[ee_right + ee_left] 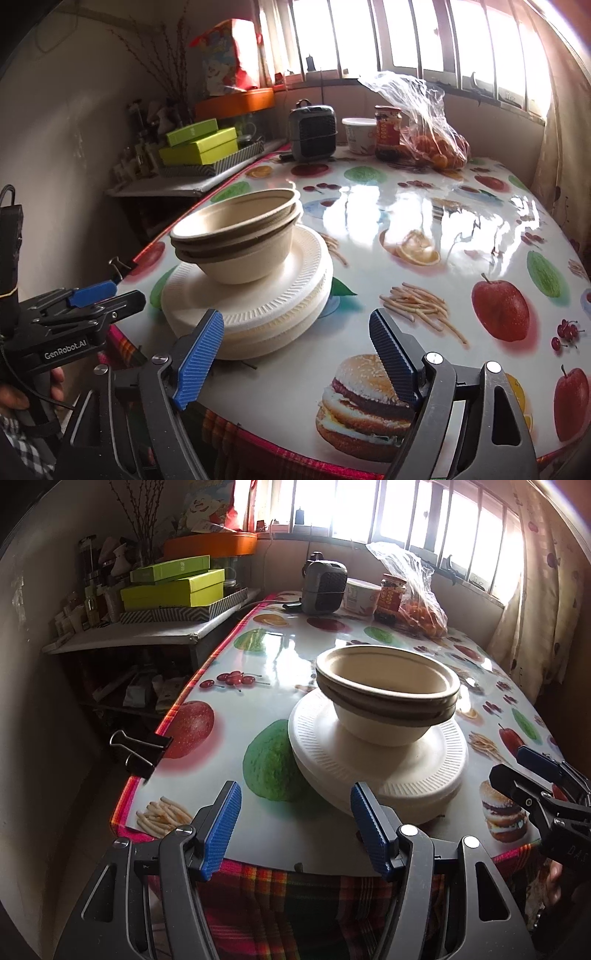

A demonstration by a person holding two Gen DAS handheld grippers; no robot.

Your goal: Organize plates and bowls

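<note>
Resting near the front edge of the table [266,657], toward its left corner, a stack of white plates [384,768] carries two nested bowls [388,686] on top. Bowls sit rims-up, one inside the other, and the wide plates beneath give them a broad, steady base; the pile is judged to be close to finished, gathered in one place rather than scattered. Plates in the stack are slightly offset, their ribbed rims not quite flush. Left gripper [295,827] hangs over the front edge with its jaws moderately apart; nothing lies between them, and the inner blue pad appears just in front of the lowest plate's rim, though contact cannot be confirmed. Right gripper [297,354] stands with its jaws spread wide and empty, over the burger print at the front edge, its left pad just beside the plates but apparently apart from them. Both tools point obliquely down at the tabletop, flanking the pile from the near side. At the far edge stand a small heater [325,587], a jar [391,598] and a bag of oranges [421,609], well apart from the stack. A binder clip [140,749] pins the printed cover at the left edge.
</note>
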